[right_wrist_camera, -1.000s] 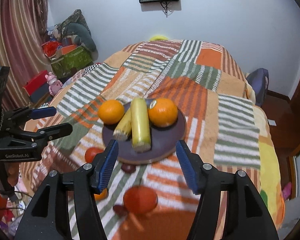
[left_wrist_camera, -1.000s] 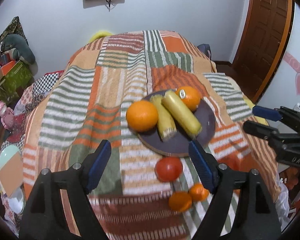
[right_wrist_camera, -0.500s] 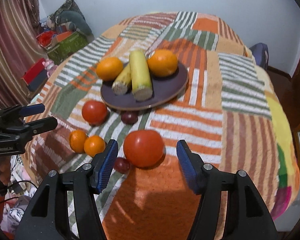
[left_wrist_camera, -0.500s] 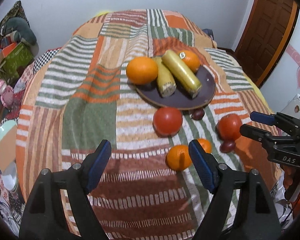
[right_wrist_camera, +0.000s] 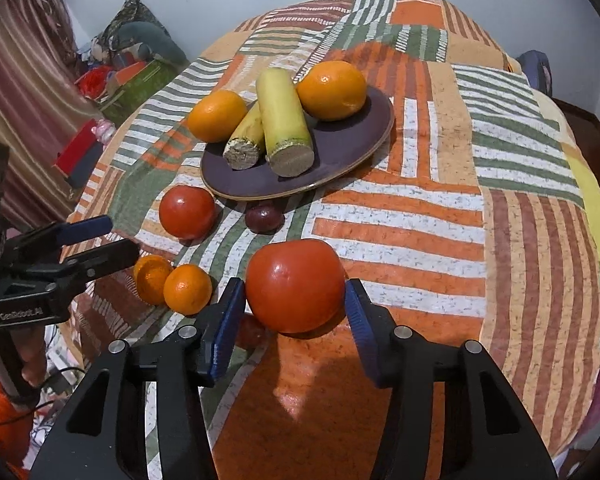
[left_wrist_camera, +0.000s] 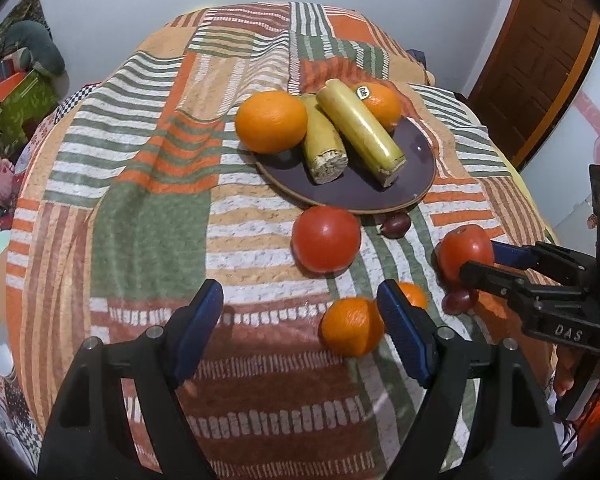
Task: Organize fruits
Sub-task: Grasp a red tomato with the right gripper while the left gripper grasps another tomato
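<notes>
striped bedspread (right_wrist_camera: 420,216), fruit loose below the plate (right_wrist_camera: 340,160).
my right gripper (right_wrist_camera: 296,312) is spread around the big tomato (right_wrist_camera: 295,285) at lower centre; left gripper (left_wrist_camera: 300,332) spread, empty, mandarin (left_wrist_camera: 352,332) just inside its right finger.

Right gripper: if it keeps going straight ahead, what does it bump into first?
The big red tomato. It already sits between the open fingers of the right gripper, so going straight would push into it almost at once. Behind it, probably, the small dark fruit and then the purple plate.
</notes>
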A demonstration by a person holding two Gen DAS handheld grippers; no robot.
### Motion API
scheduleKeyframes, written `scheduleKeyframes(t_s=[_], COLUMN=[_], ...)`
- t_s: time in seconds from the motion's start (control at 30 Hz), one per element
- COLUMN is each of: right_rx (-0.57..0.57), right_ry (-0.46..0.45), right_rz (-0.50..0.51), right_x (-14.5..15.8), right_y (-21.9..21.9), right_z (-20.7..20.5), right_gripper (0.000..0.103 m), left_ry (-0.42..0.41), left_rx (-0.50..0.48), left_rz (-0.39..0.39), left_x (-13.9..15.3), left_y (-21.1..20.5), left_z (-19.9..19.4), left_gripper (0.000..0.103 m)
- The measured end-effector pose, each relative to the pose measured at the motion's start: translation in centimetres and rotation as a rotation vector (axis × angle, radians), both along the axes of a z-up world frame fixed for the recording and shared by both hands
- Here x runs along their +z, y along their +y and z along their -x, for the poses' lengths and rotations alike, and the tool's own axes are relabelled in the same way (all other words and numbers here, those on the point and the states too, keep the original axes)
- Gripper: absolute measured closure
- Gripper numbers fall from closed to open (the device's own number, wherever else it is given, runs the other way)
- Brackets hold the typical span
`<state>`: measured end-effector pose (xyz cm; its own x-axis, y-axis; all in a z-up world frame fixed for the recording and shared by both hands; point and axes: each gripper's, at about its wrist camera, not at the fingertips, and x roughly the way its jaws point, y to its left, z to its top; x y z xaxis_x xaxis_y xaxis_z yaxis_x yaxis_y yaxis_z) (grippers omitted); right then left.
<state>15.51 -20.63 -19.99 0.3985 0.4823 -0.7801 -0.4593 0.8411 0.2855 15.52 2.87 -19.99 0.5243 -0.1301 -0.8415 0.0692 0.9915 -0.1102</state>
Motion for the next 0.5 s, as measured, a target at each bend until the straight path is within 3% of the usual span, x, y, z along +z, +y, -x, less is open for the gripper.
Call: scheduleKeyframes(t_s=[0.5], right_rx=[-0.034], right_ry=[-0.06], right_rz=[-0.016], right_x=[2.1], right_y=[-1.3], right_z=[-1.2], right_gripper=[0.056], left_ry=[0.036], left_rx=[-0.039], left_rz=[0.015], left_x=[-2.1], left_y=[-1.5], left_z=[-4.3], left_gripper=[0.045])
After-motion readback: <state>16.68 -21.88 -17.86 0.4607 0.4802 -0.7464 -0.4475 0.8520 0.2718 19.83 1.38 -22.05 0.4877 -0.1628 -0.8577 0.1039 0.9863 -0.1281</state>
